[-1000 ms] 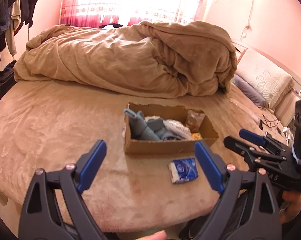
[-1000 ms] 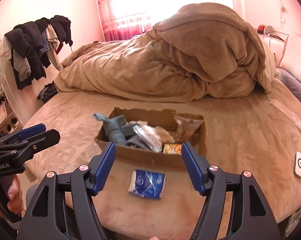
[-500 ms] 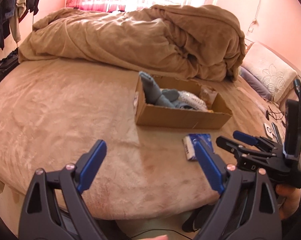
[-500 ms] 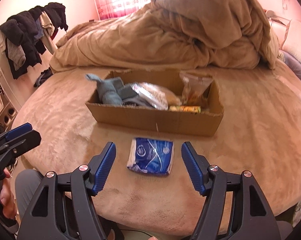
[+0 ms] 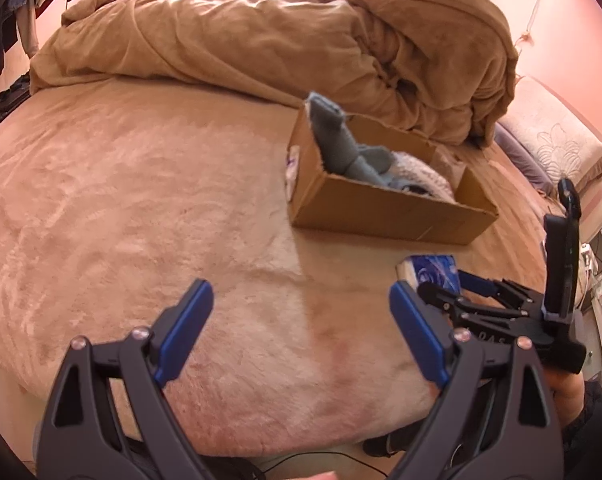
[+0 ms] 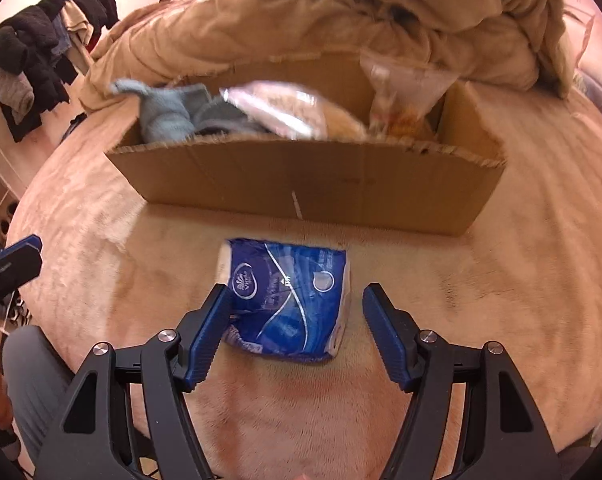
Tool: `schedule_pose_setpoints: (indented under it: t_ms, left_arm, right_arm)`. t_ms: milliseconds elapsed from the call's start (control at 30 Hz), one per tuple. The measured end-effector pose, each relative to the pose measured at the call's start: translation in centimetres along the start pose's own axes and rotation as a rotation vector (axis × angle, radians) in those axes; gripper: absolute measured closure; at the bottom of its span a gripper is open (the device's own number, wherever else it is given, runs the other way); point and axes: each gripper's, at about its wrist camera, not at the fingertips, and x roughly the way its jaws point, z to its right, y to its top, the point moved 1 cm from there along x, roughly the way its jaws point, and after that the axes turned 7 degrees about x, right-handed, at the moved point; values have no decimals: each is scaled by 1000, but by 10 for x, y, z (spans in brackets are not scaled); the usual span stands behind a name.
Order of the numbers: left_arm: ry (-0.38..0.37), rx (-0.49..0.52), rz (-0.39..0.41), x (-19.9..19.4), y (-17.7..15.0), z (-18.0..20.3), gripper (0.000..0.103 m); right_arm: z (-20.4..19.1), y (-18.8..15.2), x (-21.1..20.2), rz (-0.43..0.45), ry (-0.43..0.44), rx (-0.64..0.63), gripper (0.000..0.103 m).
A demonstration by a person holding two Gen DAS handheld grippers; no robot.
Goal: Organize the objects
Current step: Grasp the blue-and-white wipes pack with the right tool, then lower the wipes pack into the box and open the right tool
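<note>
A round bed covered in a plush tan blanket carries everything, and the cardboard box is the landmark on it. Behind the box a bulky brown duvet lies bunched in soft folds, apparently pushed back to leave flat room for sorting. The box is long, low and open-topped with ragged torn edges; inside it lie a limp grey-blue cloth, a crinkled clear plastic bag of something pale, and a second clear bag standing at the box's right end, so it seems to be the collecting place. In front of the box, just apart from its near wall, lies the tissue pack, a soft rectangular packet in glossy blue film with white print, flat on the blanket. The right gripper straddles it with its blue ridged pads spread wide, the left-hand pad touching or nearly touching the pack's edge and the other standing clear, a posture that suits closing on the pack's short sides. The left gripper hangs wide and empty over bare blanket, to the left of the box and the pack, likely kept out of the way.
</note>
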Motion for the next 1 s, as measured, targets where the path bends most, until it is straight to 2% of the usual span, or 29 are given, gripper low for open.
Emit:
schedule_pose_setpoints:
  t_ms: [167, 200, 300, 333, 367, 467, 700, 1000]
  left_arm:
    - [6, -6, -16, 10, -1, -2, 12]
    - [6, -5, -20, 11, -2, -1, 12]
    - [5, 5, -25, 11, -3, 2, 12]
    - [4, 8, -23, 9, -2, 4, 12]
    - [4, 9, -19, 7, -2, 5, 12]
    - [4, 12, -8, 0, 0, 9, 12]
    - [4, 36, 16, -17, 5, 24, 12]
    - [11, 58, 53, -36, 20, 41, 12]
  right_arm:
    - [-3, -1, 4, 22, 3, -11, 33]
    - [-4, -2, 4, 30, 5, -15, 44]
    - [-10, -4, -1, 65, -26, -46, 60]
    - [-9, -4, -3, 71, -26, -44, 70]
    - [-8, -4, -4, 75, -30, -39, 76]
    - [0, -2, -9, 78, -29, -9, 84]
    - [10, 1, -39, 139, -32, 13, 91]
    - [19, 21, -82, 222, -49, 42, 92]
